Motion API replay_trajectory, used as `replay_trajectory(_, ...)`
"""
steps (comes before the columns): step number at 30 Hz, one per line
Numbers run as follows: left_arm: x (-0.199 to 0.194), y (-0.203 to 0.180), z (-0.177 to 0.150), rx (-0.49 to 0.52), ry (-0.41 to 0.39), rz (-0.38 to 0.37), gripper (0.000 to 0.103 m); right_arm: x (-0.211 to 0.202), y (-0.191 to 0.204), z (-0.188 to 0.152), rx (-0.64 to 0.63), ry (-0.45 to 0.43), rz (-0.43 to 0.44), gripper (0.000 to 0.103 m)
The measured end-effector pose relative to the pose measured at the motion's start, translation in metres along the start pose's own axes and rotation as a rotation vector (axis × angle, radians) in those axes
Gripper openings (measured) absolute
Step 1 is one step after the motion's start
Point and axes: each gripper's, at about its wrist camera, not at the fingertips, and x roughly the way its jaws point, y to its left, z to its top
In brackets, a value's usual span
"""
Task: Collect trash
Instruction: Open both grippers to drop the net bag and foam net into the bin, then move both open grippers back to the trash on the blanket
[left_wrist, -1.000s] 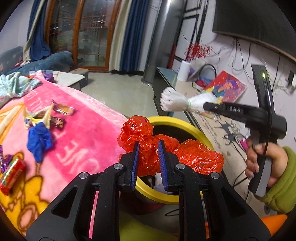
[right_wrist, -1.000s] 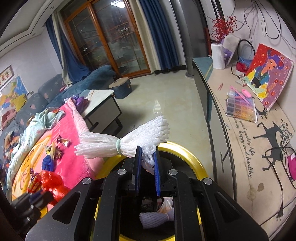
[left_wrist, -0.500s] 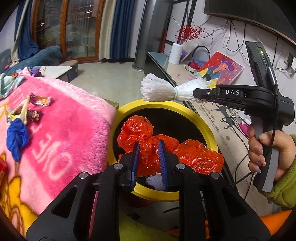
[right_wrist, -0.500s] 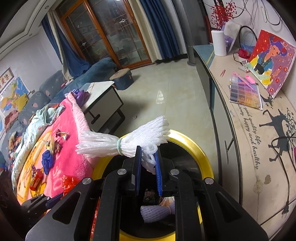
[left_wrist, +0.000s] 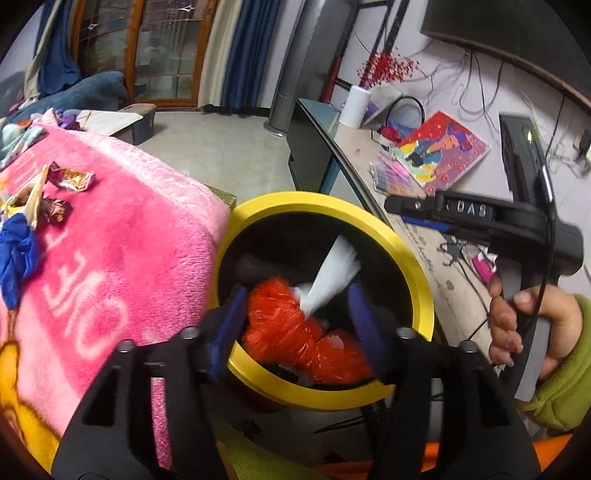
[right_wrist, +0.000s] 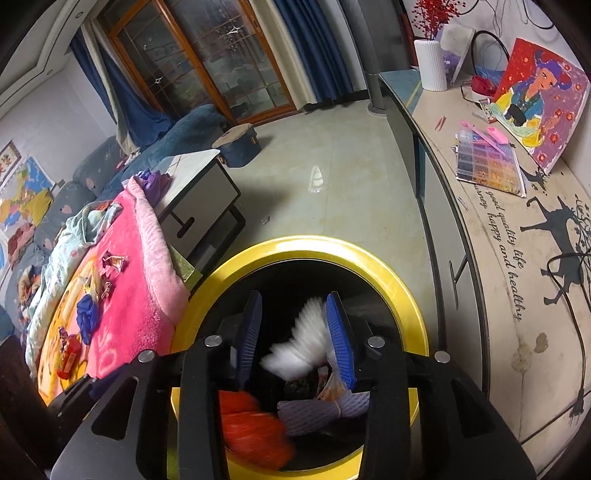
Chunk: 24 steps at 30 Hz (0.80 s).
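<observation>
Two grippers spread wide over the yellow-rimmed bin (left_wrist: 417, 273), neither holding anything. Left gripper (left_wrist: 295, 314) above the near part of the bin mouth, red plastic bag (left_wrist: 284, 328) loose between its fingers and inside the rim. Right gripper (right_wrist: 293, 339) likewise open above the bin, white foam net (right_wrist: 299, 347) blurred between its fingers, dropping within the rim; seen also from the left wrist (left_wrist: 332, 277), just above the red bag. Another foam net (right_wrist: 321, 410) lower in the bin. Left of the bin, touching its rim, pink blanket (left_wrist: 122, 258) with candy wrappers (left_wrist: 70, 177) and a blue scrap (left_wrist: 18, 258). Right of the bin, near, long bench (right_wrist: 517, 258) with a painting (right_wrist: 543, 99). Beyond the bin, open floor (right_wrist: 332, 177).
</observation>
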Motion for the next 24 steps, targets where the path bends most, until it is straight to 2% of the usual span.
replay_trajectory(3,-0.007,0.007,0.002,-0.022,-0.02,0.002,0.075,-0.002,0.001,0.001,0.004,-0.006,-0.001,0.045)
replay_trajectory(5,-0.011,0.012,0.004,-0.033,-0.031,0.006,0.078,-0.005,0.003,0.002,0.002,-0.018,0.002,0.048)
replay_trajectory(8,-0.021,0.02,0.005,-0.058,-0.053,0.018,0.092,-0.012,0.01,0.003,-0.01,-0.049,0.008,0.058)
replay_trajectory(18,-0.063,0.038,0.01,-0.047,-0.167,0.129,0.092,-0.028,0.053,0.003,-0.101,-0.114,0.083,0.078)
replay_trajectory(24,-0.086,0.051,0.012,-0.071,-0.227,0.174,0.092,-0.039,0.084,0.0,-0.176,-0.161,0.118,0.081)
